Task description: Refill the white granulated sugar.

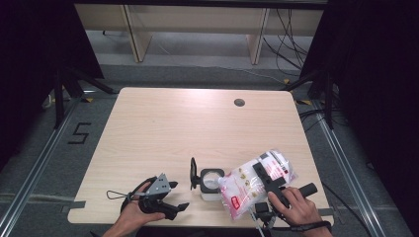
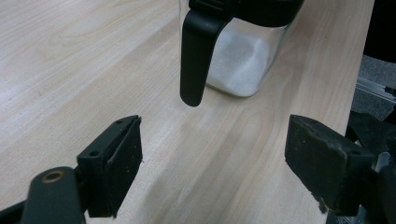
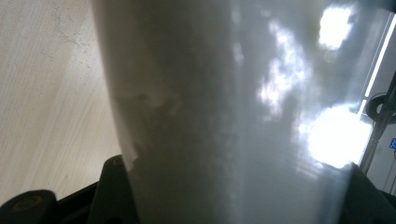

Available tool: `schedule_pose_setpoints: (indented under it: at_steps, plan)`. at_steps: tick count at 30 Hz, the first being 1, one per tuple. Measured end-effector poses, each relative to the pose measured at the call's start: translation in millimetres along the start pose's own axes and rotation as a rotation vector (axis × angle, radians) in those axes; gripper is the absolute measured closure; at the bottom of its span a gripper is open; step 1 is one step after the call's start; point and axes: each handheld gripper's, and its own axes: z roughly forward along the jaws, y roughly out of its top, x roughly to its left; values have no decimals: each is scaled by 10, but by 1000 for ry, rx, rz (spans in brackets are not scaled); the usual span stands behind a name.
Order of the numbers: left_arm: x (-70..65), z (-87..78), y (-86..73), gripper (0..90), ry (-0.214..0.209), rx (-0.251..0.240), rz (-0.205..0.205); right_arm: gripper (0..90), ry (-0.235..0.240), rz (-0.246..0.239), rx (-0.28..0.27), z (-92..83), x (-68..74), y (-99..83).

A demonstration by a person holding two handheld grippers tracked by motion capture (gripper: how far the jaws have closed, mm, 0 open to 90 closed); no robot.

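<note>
From the high view, your right gripper [image 1: 267, 178] is clamped on the plastic bag [image 1: 254, 181], tipped so its corner hangs over the open jar [image 1: 211, 183] near the table's [image 1: 163, 123] front edge, its hinged lid [image 1: 192, 173] upright. Keep that corner centred over the mouth and tilt slowly.

In the left gripper view, your left gripper [image 2: 212, 163] stands jaws apart, empty, just short of the jar [image 2: 243, 60]; steady the jar if it slides.

In the right gripper view, the bag [image 3: 233, 116] sits between the jaws; hold firm.

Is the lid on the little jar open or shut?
Open. The jar's black lid stands flipped up at its left side, and the bag tilts toward its uncovered mouth.
</note>
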Motion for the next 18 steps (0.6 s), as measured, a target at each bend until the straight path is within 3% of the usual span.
schedule_pose_setpoints:
  at_steps: [1,11,16,18]
  plan:
    - [-1,-2,-2,187,-2,3,0,483,-6,-24,-14,9,-20,0]
    - [1,0,1,187,-1,-1,-1,487,-5,-20,-13,4,-21,1]
    - [-8,-1,-4,187,-4,-4,-5,488,6,12,5,-4,14,0]
    - [0,-1,0,187,0,-1,-1,490,-2,-13,-10,0,-13,0]
